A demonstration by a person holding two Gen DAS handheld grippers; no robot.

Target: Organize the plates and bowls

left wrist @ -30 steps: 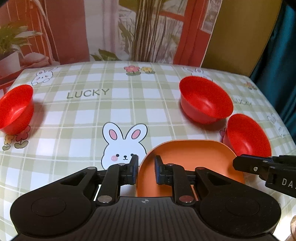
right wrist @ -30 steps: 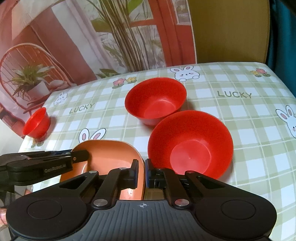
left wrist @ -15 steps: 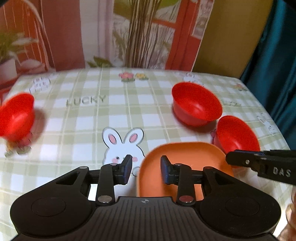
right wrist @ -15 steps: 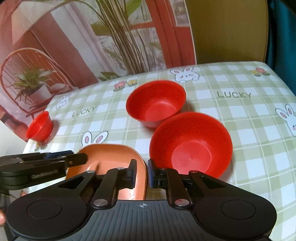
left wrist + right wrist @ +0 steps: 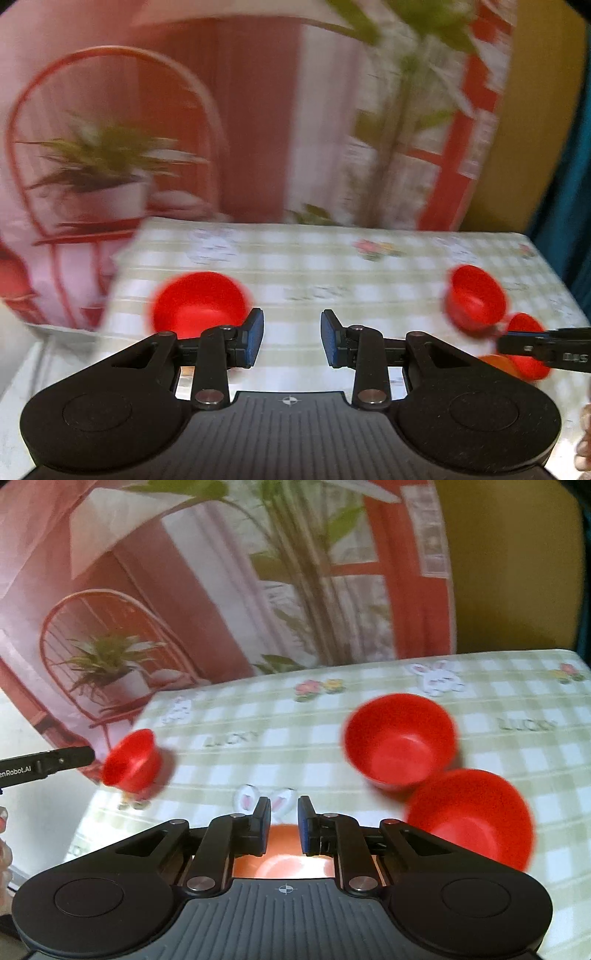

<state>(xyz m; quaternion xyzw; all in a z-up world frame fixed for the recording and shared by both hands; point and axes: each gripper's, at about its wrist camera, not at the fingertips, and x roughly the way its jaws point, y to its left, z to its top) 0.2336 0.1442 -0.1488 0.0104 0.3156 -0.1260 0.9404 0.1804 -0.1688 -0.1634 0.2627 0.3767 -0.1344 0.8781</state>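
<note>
My left gripper (image 5: pixel 291 338) is open and empty, just right of a small red bowl (image 5: pixel 197 304) near the table's left edge. Two more red bowls (image 5: pixel 474 297) (image 5: pixel 526 345) stand at the right, with a sliver of the orange plate (image 5: pixel 496 360) behind my right gripper's finger. In the right wrist view my right gripper (image 5: pixel 284 825) is open a little and empty over the orange plate (image 5: pixel 280 862). A large red bowl (image 5: pixel 471 821) touches a second red bowl (image 5: pixel 400 740); the small red bowl (image 5: pixel 131 760) stands far left by my left gripper's finger (image 5: pixel 44 764).
The table (image 5: pixel 295 746) has a green checked cloth with rabbits and "LUCKY" print. Its left edge drops off just past the small bowl. A printed backdrop with a chair and plants hangs behind. A teal curtain (image 5: pixel 569 184) is at the right.
My left gripper let go of the orange plate, opened wide and swung left toward the small bowl. My right gripper opened slightly, released the plate rim and lifted.
</note>
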